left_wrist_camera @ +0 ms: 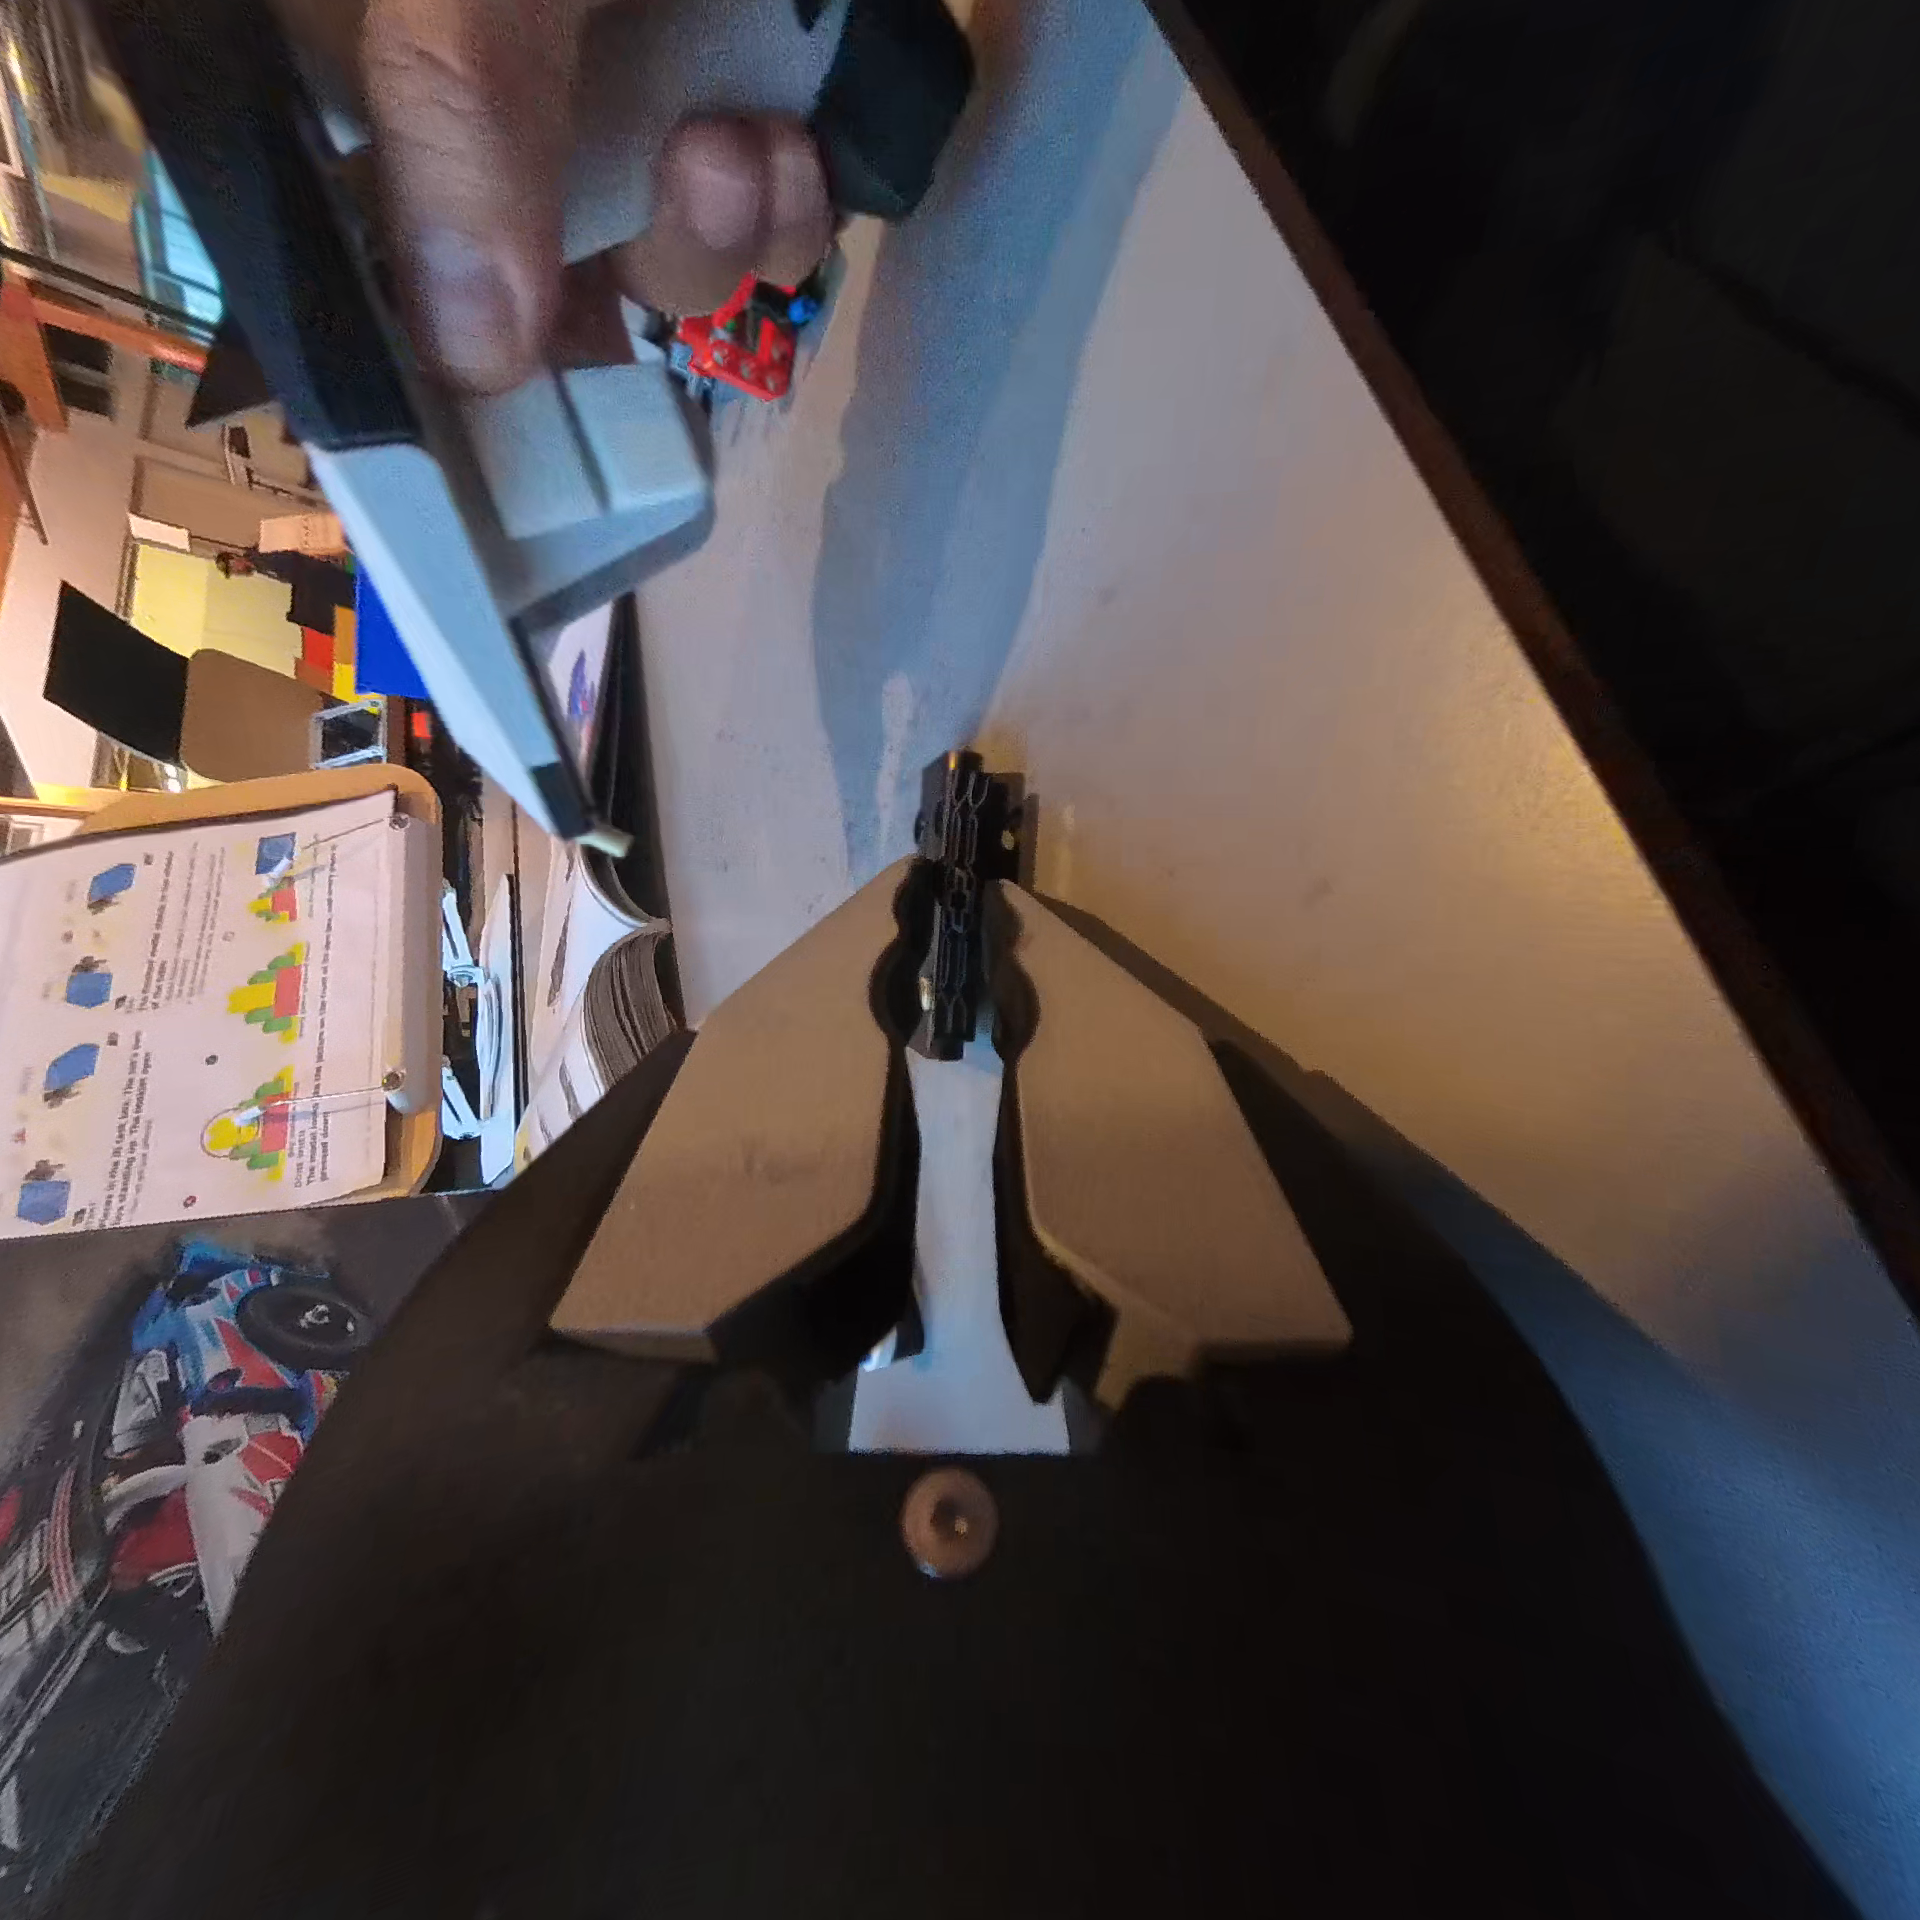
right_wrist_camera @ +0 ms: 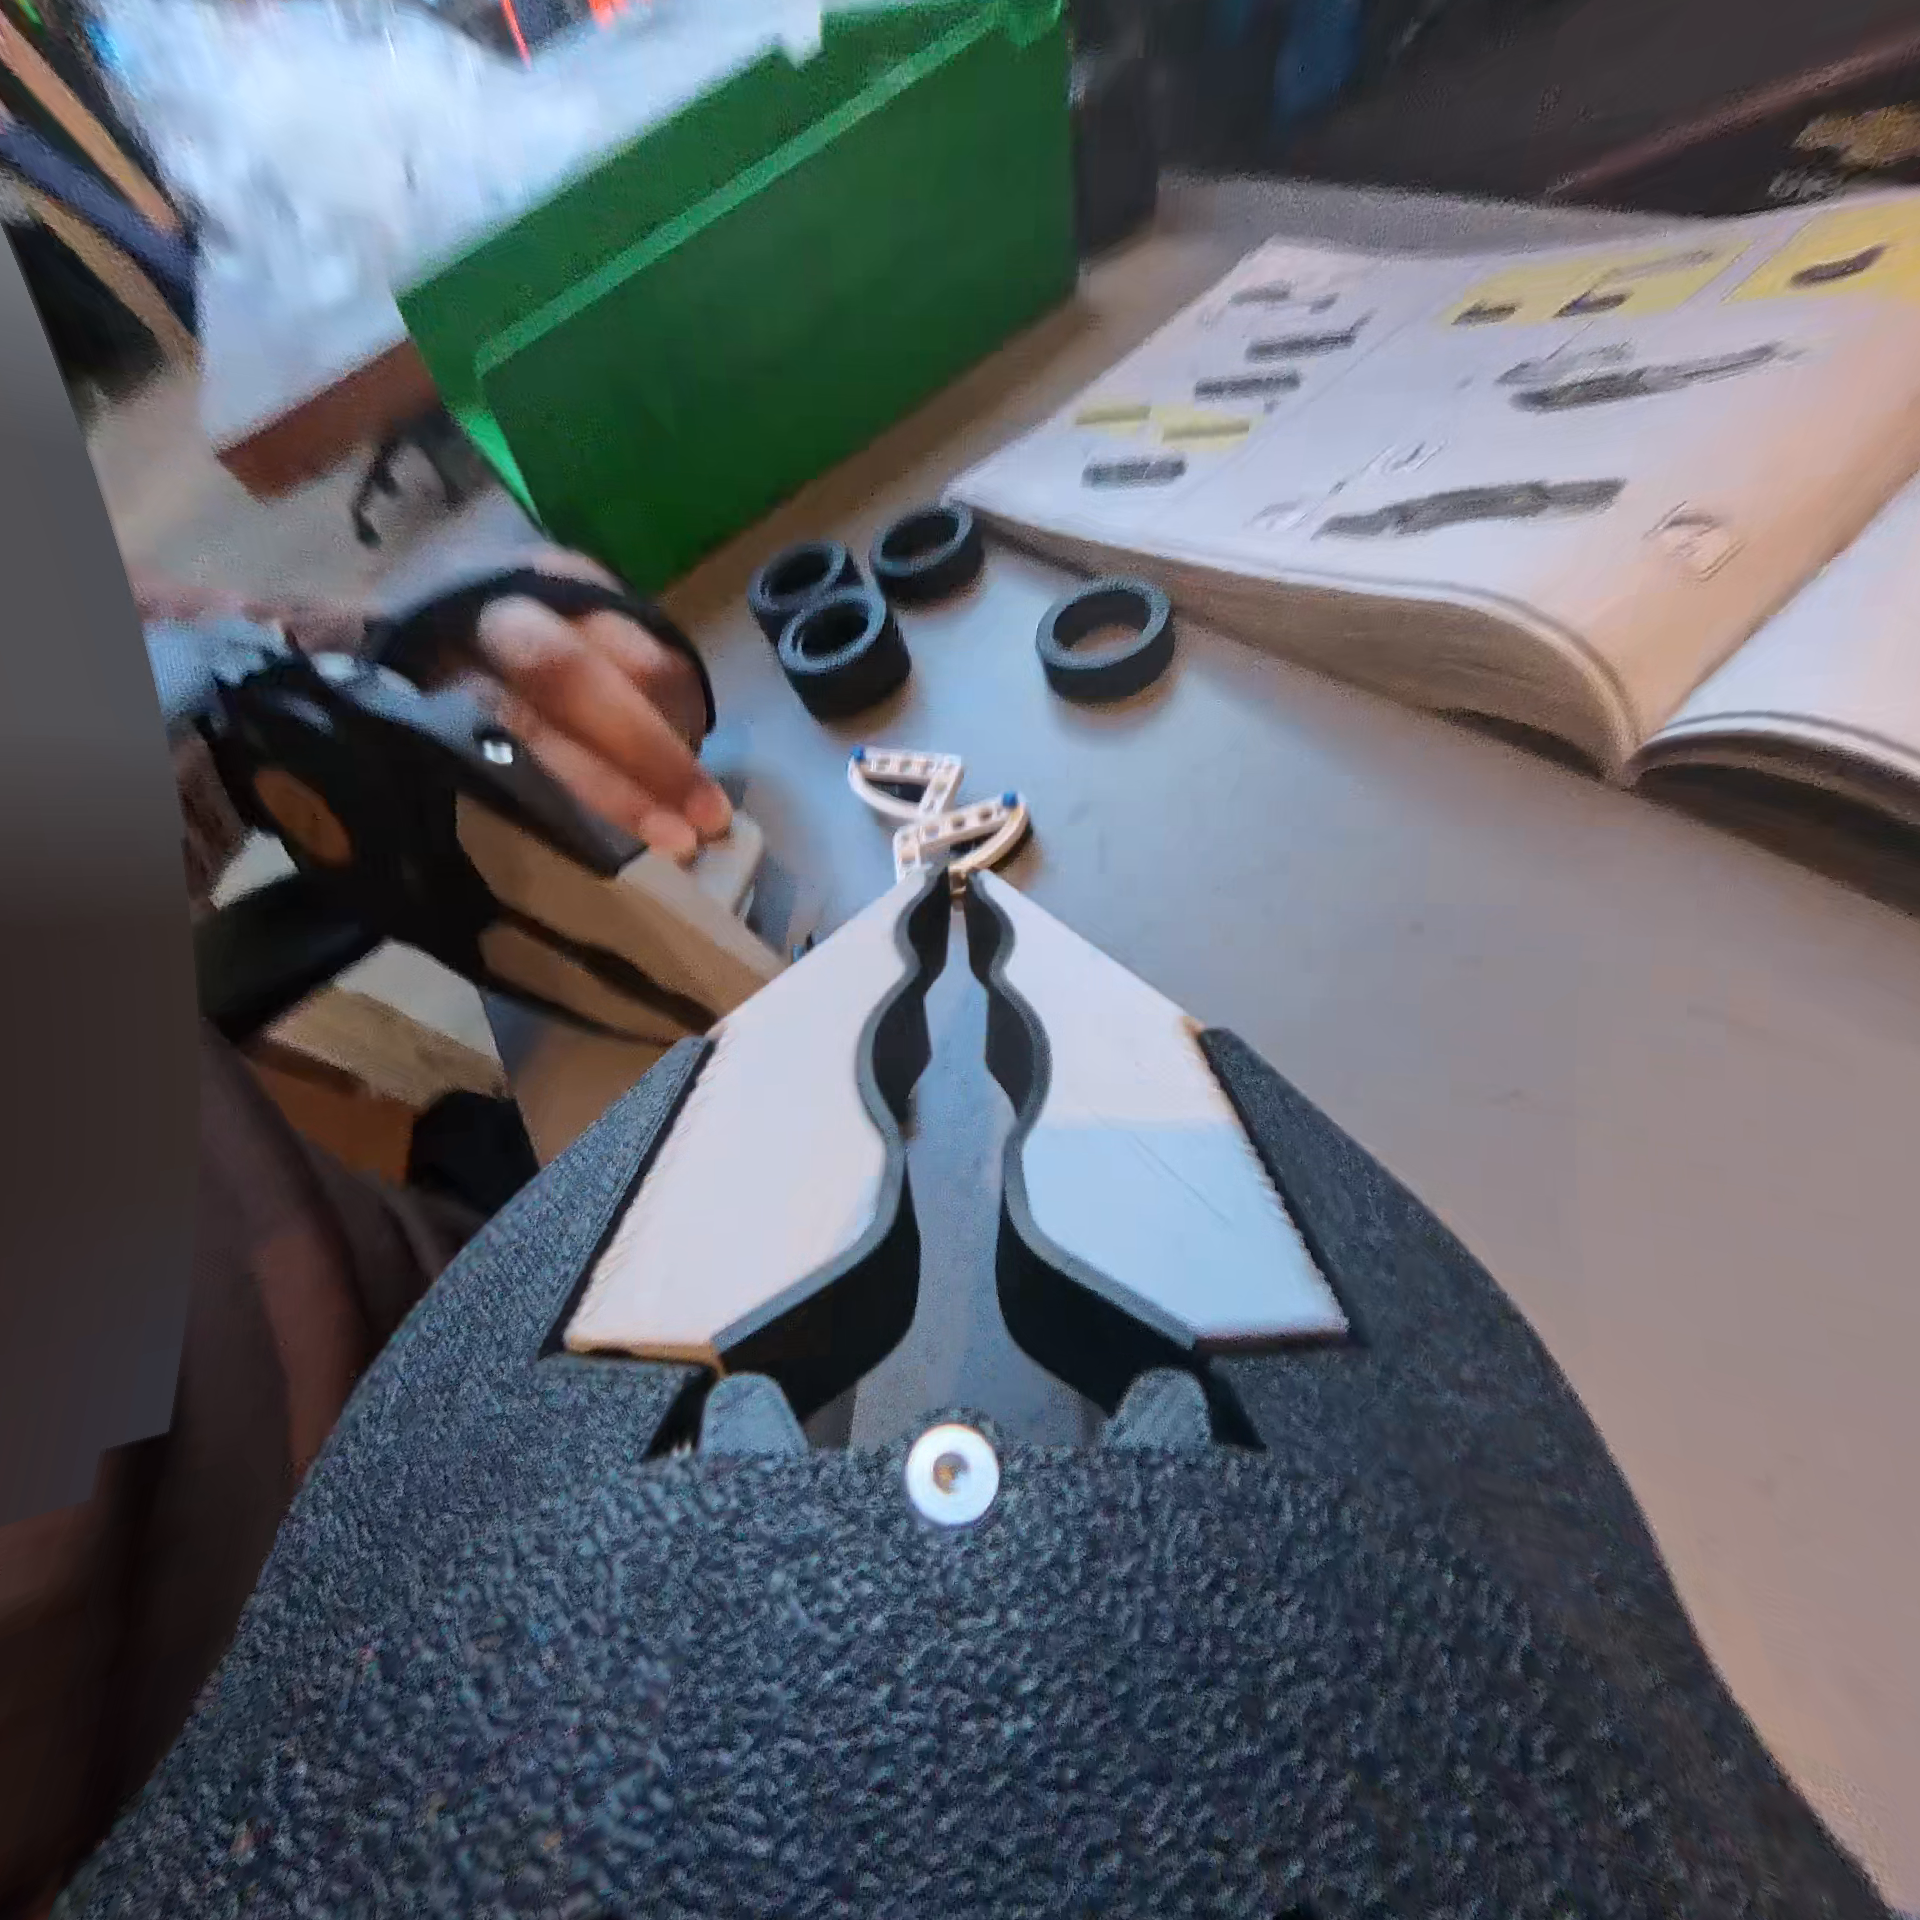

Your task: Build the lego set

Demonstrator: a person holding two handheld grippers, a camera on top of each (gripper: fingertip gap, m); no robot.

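Observation:
My left gripper is shut on a black lego beam whose far end sticks out past the fingertips, close to the pale table. My right gripper is shut on a small tan pin, just above the table. In the left wrist view the pin shows at the tip of the right gripper, which a hand holds. Two white curved lego beams with blue pins lie on the table right beyond my right fingertips. The left gripper also shows at the left, tilted.
Several black tyres lie behind the white beams. An open instruction book lies at the right, a green box at the back. A red lego assembly, a clipboard with an instruction sheet and the set's box show in the left wrist view. There is about 7 cm between the tips of the two grippers.

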